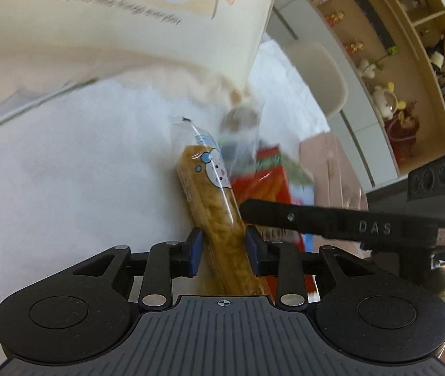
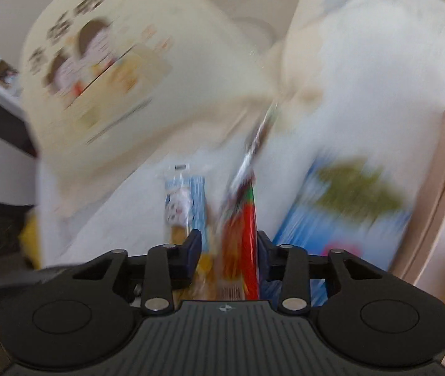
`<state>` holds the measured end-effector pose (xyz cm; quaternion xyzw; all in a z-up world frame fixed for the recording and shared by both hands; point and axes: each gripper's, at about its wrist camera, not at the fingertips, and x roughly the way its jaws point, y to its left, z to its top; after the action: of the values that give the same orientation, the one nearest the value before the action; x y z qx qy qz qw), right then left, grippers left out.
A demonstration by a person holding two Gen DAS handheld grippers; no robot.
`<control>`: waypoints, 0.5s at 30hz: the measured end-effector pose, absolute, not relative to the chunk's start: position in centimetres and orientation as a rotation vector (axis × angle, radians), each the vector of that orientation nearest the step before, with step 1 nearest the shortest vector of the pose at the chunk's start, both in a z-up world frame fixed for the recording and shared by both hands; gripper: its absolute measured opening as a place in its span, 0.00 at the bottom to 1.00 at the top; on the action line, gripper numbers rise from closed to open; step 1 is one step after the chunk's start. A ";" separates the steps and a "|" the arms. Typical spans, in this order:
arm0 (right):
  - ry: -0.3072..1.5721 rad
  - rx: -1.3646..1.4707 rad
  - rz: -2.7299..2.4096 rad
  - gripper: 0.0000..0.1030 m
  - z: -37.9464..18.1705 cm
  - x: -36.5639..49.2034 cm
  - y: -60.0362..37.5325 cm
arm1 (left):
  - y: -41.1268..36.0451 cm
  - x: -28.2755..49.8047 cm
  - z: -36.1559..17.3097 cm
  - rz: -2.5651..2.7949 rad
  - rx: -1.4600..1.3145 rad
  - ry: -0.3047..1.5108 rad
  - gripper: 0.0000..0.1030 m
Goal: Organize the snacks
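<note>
While blur smears the cream box (image 2: pixel 134 72), left gripper (image 1: pixel 223 250) pinches a wrapped bread stick (image 1: pixel 213 200), right gripper (image 2: pixel 228 253) pinches a red snack packet (image 2: pixel 244 235), label unreadable.

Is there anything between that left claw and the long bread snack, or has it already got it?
Nothing visible stands between them. The left gripper is shut on the wrapped bread stick, its blue pads pressed against both sides. The right gripper, close alongside, holds a red snack packet, though that view is blurred.
</note>
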<state>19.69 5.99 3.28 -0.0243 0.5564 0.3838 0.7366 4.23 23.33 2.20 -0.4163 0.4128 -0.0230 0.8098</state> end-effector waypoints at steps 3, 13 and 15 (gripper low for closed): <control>1.187 -0.119 0.846 0.36 3.5 17.1 5.0 | 23.2 2.6 2.8 -0.031 -0.869 0.897 0.32; 0.991 0.005 0.589 0.64 6.6 12.7 -4.7 | 22.2 5.8 8.9 0.016 -0.715 0.751 0.32; 1.013 0.087 0.532 0.64 5.6 13.7 -5.7 | 21.2 8.3 9.3 -0.005 -0.679 0.761 0.32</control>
<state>13.74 -5.73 5.59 0.0410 0.4793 0.2516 0.8398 8.32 21.21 9.26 -0.3252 0.3640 -0.0022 0.8728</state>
